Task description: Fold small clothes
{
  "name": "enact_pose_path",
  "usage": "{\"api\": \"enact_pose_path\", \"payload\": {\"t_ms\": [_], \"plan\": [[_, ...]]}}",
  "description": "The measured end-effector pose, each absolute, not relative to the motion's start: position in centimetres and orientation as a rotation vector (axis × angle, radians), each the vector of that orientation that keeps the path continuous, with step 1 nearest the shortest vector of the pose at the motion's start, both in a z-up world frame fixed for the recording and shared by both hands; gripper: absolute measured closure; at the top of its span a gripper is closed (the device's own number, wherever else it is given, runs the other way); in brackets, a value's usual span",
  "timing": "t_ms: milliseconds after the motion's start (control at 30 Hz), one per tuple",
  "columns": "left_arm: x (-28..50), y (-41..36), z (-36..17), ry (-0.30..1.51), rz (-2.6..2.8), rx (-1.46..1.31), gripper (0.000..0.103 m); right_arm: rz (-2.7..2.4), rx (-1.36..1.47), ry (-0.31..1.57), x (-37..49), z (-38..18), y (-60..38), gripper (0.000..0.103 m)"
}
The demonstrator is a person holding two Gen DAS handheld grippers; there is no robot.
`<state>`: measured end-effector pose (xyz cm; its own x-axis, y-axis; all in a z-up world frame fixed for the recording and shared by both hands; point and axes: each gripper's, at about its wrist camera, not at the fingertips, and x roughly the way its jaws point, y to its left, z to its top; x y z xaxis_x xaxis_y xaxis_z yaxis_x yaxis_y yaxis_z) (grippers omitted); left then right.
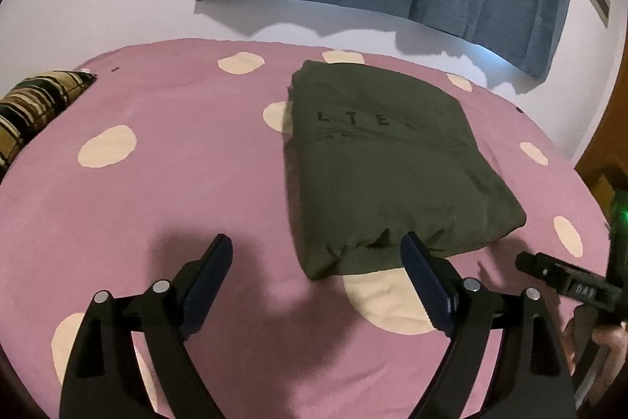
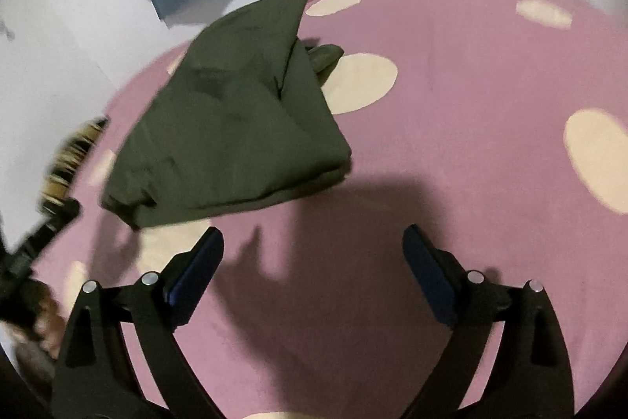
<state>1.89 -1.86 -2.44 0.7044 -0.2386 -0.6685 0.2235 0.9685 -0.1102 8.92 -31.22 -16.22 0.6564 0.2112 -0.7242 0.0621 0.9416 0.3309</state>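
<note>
The left gripper [image 1: 318,254] has its fingers spread wide with nothing between them; the green shirt [image 1: 384,160] lies just past its right finger. The right gripper [image 2: 312,246] is spread wide too and holds nothing, and the shirt [image 2: 235,128] lies ahead on its left. Both point down at the pink spotted bed cover [image 1: 176,144]. The shirt is folded into a thick, dark green bundle with some letters on top.

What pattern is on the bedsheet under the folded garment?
Pink bedsheet with large cream spots; the left wrist view shows it best.
</note>
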Motion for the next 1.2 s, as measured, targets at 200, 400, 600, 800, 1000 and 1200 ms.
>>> {"api": "enact_pose_path", "payload": {"t_ms": [200, 400, 600, 800, 1000, 1200], "plan": [[0.8, -2.1, -3.3, 0.715, -0.199, 0.025, 0.017, 0.04, 0.173, 0.812, 8.4, -16.0, -28.8, 0.008], [0.3, -2.5, -4.1, 0.737, -0.195, 0.011, 0.017, 0.007, 0.14, 0.788, 7.9, -15.6, -28.4, 0.008], [-0.4, -3.0, -3.7, 0.695, -0.172, 0.043, 0.017, 0.014, 0.133, 0.776, 7.0, -15.2, -27.6, 0.008], [-0.5, -2.8, -3.5, 0.703, -0.162, 0.019, 0.017, 0.023, 0.139, 0.792, 7.1, -15.6, -27.5, 0.008], [-0.5, -2.8, -3.5, 0.714, -0.147, 0.018, 0.017, 0.017, 0.157, 0.798, 7.2, -15.7, -27.7, 0.008], [-0.7, -3.2, -3.4, 0.708, -0.141, 0.044, 0.017, 0.016, 0.173, 0.81, 7.3, -16.0, -27.9, 0.008]]}}
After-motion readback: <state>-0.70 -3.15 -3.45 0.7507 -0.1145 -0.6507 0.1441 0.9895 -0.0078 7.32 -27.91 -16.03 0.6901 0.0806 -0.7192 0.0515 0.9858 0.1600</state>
